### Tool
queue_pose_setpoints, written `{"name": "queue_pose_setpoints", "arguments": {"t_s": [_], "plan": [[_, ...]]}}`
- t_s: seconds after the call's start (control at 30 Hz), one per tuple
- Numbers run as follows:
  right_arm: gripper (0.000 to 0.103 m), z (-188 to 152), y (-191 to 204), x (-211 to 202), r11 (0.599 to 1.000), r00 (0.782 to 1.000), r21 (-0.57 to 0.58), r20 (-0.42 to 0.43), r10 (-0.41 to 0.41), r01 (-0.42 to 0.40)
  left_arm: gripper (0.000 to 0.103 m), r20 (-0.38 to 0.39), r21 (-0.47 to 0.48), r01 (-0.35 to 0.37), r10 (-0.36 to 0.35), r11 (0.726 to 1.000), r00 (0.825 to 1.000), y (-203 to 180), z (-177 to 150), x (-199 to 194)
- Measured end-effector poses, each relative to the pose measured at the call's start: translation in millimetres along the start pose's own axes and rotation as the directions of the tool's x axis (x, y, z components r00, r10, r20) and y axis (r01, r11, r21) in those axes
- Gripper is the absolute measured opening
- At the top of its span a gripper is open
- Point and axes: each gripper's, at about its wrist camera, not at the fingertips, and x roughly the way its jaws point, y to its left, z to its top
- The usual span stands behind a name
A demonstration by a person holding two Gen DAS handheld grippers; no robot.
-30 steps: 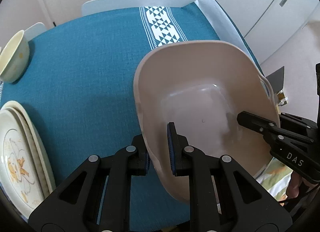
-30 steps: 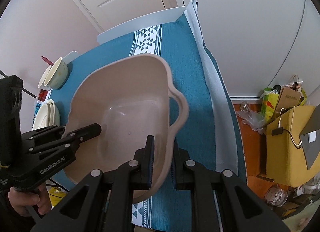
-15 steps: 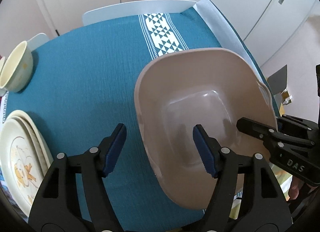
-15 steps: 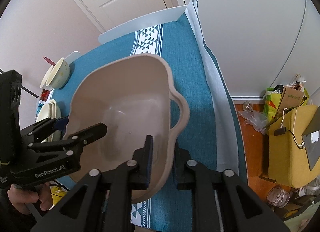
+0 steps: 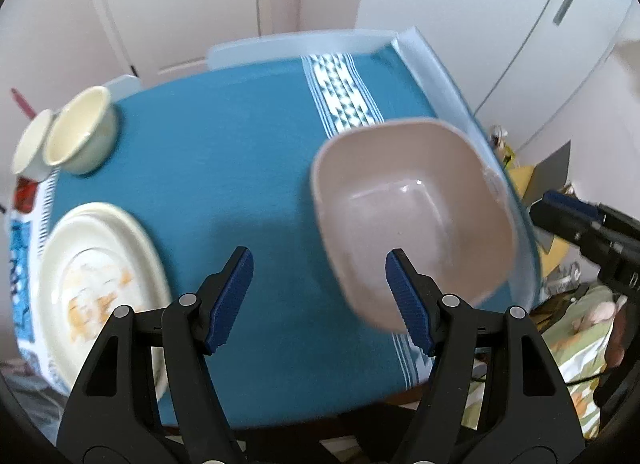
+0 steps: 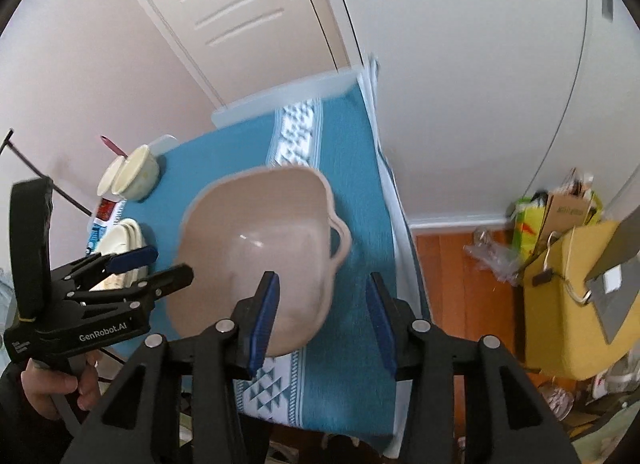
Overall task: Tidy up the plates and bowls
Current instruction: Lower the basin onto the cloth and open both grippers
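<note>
My left claw (image 5: pixel 318 300) stands open above the blue cloth (image 5: pixel 224 168) on the counter, with nothing between its blue pads (image 5: pixel 232 300). The beige basin (image 5: pixel 412 216) sits on the cloth, right of centre; my right pad overlaps its near rim in view. The plates (image 5: pixel 100 280) lie stacked at the left edge. Two cream bowls (image 5: pixel 82 130) stand at far left, touching. My right claw (image 5: pixel 560 210) enters from the right, beside the basin.
</note>
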Motion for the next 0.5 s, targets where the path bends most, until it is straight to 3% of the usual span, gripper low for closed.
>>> {"name": "queue_pose_setpoints", "arguments": {"t_s": [0.1,0.13,0.17,0.23,0.33,0.4,0.5], "plan": [[0.047,14,21,-26,0.998,0.997,-0.045,0.059,0.046,-0.043,0.067,0.081,-0.029,-0.010,0.012,1.000,0.997,16,0,-44],[0.062,21,32,-33,0.995,0.994,-0.064,0.079,0.075,-0.070,0.070,0.115,-0.039,-0.013,0.017,0.999,0.993,23,1,-60],[0.082,25,40,-36,0.992,0.991,-0.080,0.094,0.100,-0.092,0.081,0.135,-0.049,-0.018,0.024,0.999,0.991,29,1,-70],[0.097,39,64,-43,0.978,0.974,-0.122,0.132,0.183,-0.168,0.101,0.183,-0.091,-0.047,0.063,0.995,0.981,47,5,-92],[0.097,55,102,-42,0.953,0.954,-0.182,0.133,0.268,-0.242,0.103,0.231,-0.157,-0.082,0.118,0.984,0.966,82,7,-121],[0.097,66,129,-36,0.943,0.961,-0.244,0.103,0.257,-0.226,0.103,0.235,-0.204,-0.100,0.147,0.974,0.961,109,11,-133],[0.097,79,168,-35,0.930,0.964,-0.320,0.130,0.232,-0.181,0.103,0.237,-0.276,-0.104,0.173,0.956,0.956,153,15,-146]]}}
